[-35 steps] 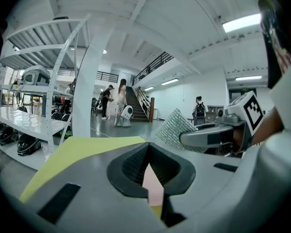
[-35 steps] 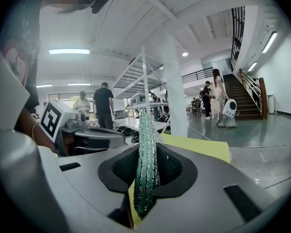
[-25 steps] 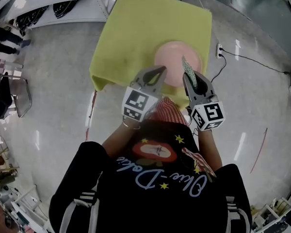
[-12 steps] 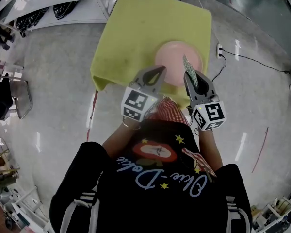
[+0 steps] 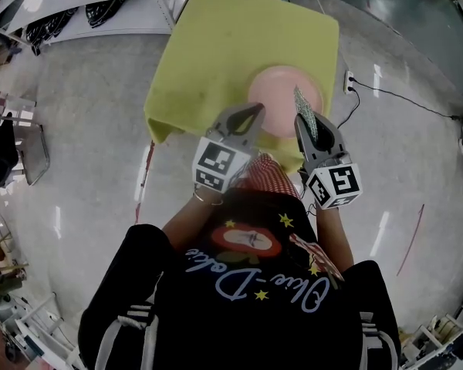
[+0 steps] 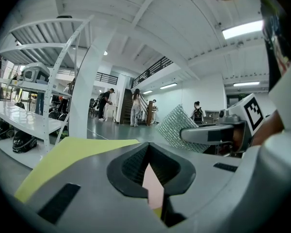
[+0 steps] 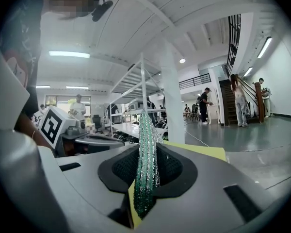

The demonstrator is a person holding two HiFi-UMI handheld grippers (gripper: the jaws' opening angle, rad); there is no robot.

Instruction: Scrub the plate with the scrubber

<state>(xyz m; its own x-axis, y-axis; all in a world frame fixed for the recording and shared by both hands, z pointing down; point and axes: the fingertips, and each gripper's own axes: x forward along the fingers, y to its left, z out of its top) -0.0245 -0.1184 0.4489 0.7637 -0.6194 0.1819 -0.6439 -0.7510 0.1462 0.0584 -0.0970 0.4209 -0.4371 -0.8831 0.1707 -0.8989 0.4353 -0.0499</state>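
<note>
Two grippers sit low in the middle of the head view, both aimed up-frame at a table under a yellow cloth (image 5: pixel 231 45). The left gripper (image 5: pixel 256 112) has its jaws fully together with nothing between them. In the left gripper view (image 6: pixel 149 147) I only see a pink sliver of the plate (image 6: pixel 153 188) through the notch behind the tips, plus the cloth (image 6: pixel 72 152) to the left. The right gripper (image 5: pixel 302 123) is clamped on the scrubber (image 5: pixel 302 106), a thin glittery green-silver pad. In the right gripper view (image 7: pixel 146 149) the scrubber (image 7: pixel 146 169) stands edge-on and upright between the pads and pokes out past the tips. From the left gripper view it shows as a flat silvery sheet (image 6: pixel 177 127) at centre right. The pink plate (image 5: pixel 282 91) lies on the cloth, right of centre and near the table's lower edge in the head view. The left tip overlaps the plate's lower left rim and the scrubber overlaps its right side; I can't tell if either touches. A cable (image 5: pixel 401 95) runs over the grey floor at right, and white shelving (image 5: pixel 100 6) fills the upper left.
</note>
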